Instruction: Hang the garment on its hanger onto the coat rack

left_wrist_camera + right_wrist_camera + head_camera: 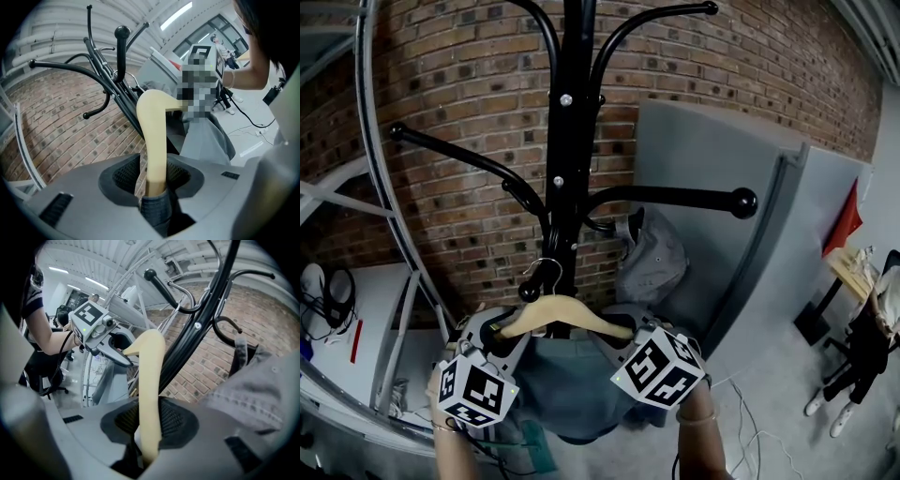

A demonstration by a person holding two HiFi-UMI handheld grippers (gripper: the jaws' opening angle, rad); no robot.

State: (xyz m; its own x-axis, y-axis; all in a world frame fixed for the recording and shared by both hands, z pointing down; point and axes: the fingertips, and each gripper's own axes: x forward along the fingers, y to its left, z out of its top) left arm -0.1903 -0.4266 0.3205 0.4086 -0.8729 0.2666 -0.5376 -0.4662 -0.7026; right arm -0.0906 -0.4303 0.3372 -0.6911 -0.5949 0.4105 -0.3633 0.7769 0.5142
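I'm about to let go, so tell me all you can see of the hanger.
The hanger is pale, smooth wood, a curved bar with a thin metal hook. It hangs about level before the rack pole, hook up, seemingly over a low peg's knob; contact is unclear. The grey-blue garment drapes from it. One arm runs between the open jaws of the left gripper, the other between those of the right gripper.

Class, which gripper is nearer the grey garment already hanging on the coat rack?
Right. The right gripper sits just below the grey garment; the left gripper is at the far end of the hanger.
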